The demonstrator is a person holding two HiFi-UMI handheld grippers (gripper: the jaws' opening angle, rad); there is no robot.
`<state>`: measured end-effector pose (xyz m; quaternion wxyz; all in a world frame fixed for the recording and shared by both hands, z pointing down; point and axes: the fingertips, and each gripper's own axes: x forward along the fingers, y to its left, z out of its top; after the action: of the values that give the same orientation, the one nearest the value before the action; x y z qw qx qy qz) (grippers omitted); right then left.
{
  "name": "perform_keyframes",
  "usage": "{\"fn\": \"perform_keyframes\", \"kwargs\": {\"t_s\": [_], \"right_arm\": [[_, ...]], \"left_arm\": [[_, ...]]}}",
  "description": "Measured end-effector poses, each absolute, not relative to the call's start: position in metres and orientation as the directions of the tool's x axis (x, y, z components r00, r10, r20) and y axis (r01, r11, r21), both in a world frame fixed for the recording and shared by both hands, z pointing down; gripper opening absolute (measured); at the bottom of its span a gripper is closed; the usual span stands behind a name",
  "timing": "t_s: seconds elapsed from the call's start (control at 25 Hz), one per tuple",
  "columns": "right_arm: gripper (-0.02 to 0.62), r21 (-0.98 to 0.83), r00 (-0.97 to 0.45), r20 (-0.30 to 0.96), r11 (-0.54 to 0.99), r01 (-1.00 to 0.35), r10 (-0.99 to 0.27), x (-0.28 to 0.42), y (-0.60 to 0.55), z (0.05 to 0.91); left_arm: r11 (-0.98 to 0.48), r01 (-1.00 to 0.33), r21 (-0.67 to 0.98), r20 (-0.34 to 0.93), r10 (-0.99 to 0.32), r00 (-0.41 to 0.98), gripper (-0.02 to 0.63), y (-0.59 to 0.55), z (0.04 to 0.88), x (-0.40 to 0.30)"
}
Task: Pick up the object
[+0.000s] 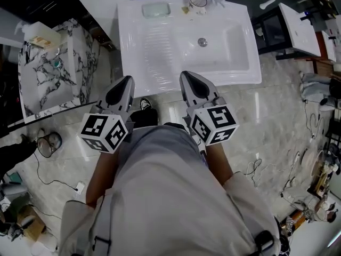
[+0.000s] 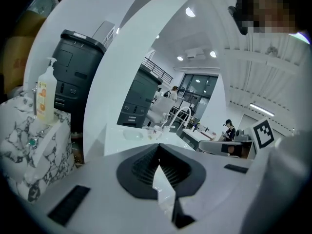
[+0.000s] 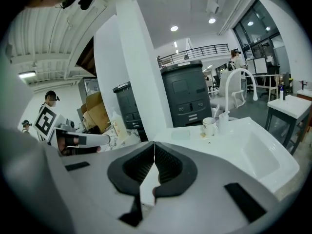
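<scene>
left claw (image 1: 124, 84) and right claw (image 1: 191, 80) are both shut on nothing, short of the sink (image 1: 133, 63). i'd open the right one early, then approach the cup (image 1: 198, 2) level

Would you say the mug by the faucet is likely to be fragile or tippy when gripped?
The mug looks ceramic, so probably stiff, breakable and slick. It stands upright on the sink ledge; a push near its rim might tip it.
</scene>
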<state>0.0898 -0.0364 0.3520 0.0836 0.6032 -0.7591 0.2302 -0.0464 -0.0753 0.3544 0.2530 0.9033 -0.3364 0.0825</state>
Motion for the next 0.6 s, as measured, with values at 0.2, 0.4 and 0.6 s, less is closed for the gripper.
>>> {"fn": "perform_keyframes", "kwargs": {"t_s": [0.2, 0.4, 0.6], "right_arm": [[0.011, -0.209, -0.226, 0.418, 0.149, -0.967, -0.880, 0.092, -0.051, 0.352], [0.011, -0.193, -0.227, 0.429, 0.157, -0.969, -0.874, 0.093, -0.060, 0.355], [0.012, -0.185, -0.250, 0.439, 0.185, -0.965, -0.863, 0.087, -0.071, 0.361]], "left_arm": [[-0.662, -0.633, 0.402, 0.317, -0.548, 0.774, 0.002, -0.085, 0.354, -0.046], [-0.658, -0.631, 0.411, 0.316, -0.547, 0.775, 0.002, -0.091, 0.356, -0.047], [-0.633, -0.659, 0.406, 0.342, -0.564, 0.752, 0.002, -0.099, 0.361, -0.055]]}}
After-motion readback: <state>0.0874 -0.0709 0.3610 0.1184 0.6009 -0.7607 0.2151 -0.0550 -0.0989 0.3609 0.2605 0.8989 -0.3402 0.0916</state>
